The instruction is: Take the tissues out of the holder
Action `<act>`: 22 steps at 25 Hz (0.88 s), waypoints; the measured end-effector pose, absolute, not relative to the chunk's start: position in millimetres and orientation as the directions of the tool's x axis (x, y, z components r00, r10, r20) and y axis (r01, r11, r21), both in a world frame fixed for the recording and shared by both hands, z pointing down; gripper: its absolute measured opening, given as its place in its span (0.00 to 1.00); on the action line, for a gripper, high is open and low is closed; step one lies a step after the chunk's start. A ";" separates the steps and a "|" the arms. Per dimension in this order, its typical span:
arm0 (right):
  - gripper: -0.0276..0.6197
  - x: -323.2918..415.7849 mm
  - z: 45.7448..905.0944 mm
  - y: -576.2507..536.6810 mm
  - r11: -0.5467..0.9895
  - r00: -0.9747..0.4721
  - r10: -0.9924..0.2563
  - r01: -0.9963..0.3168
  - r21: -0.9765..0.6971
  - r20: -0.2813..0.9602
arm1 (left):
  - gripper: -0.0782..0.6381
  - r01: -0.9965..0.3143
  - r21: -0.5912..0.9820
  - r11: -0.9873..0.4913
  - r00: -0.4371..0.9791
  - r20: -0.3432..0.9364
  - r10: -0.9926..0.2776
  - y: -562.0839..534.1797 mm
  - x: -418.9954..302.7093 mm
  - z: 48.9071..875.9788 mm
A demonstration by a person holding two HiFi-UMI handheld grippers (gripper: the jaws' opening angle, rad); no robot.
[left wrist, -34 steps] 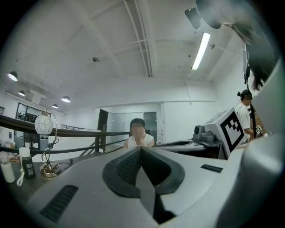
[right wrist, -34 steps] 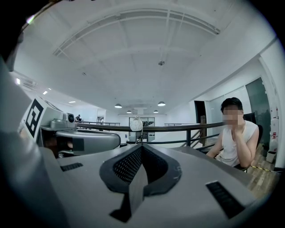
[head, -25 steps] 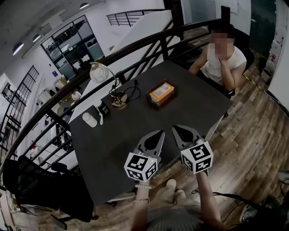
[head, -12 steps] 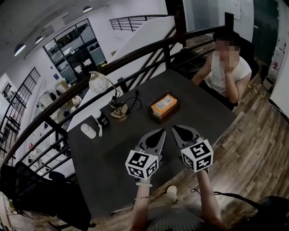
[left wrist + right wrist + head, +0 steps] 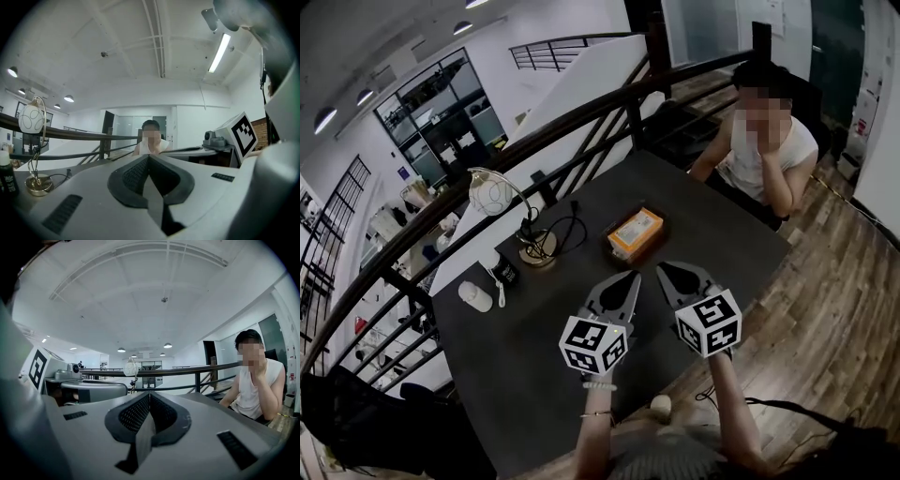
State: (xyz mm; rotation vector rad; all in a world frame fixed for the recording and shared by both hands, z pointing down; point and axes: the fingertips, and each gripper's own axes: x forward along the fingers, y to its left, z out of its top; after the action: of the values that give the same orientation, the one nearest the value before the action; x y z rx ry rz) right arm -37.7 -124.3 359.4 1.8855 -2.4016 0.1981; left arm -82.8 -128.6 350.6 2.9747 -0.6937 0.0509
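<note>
A dark wooden holder (image 5: 623, 246) with an orange and white tissue pack (image 5: 636, 230) in it sits near the middle of the dark table (image 5: 534, 328). My left gripper (image 5: 630, 277) and right gripper (image 5: 662, 270) hover side by side over the table's near part, just short of the holder. Both are shut with nothing between the jaws; the pads meet in the left gripper view (image 5: 147, 157) and the right gripper view (image 5: 149, 394). The holder is hidden behind the jaws in both gripper views.
A person (image 5: 761, 141) sits at the table's far right corner. A gold desk lamp (image 5: 502, 202) with a cable, a small dark bottle (image 5: 504, 272) and a white oval object (image 5: 474, 296) stand on the left. A dark railing (image 5: 581, 108) runs behind the table.
Both grippers have moved forward together over the table and stand closer to the tissue holder. Their jaws have stayed shut.
</note>
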 end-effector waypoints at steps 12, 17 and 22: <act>0.06 -24.6 381.7 -161.6 0.248 -0.261 -0.952 -0.964 -0.094 0.159 | 0.12 -0.475 0.100 -0.874 0.879 0.093 -0.467 -159.9 -75.0 376.1; 0.06 -14.8 388.8 -187.7 0.329 -0.342 -0.920 -0.939 -0.095 0.192 | 0.12 -0.545 0.125 -0.829 0.838 0.117 -0.533 -183.0 -64.0 382.6; 0.06 -1.0 394.3 -208.3 0.405 -0.422 -0.879 -0.906 -0.120 0.223 | 0.12 -0.597 0.143 -0.790 0.802 0.151 -0.578 -191.1 -45.5 392.1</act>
State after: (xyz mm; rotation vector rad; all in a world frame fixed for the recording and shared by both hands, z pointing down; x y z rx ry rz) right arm -1.0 -208.3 394.3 1.6140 -2.5274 0.3369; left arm -45.5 -191.1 392.1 2.8053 -0.9237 0.1470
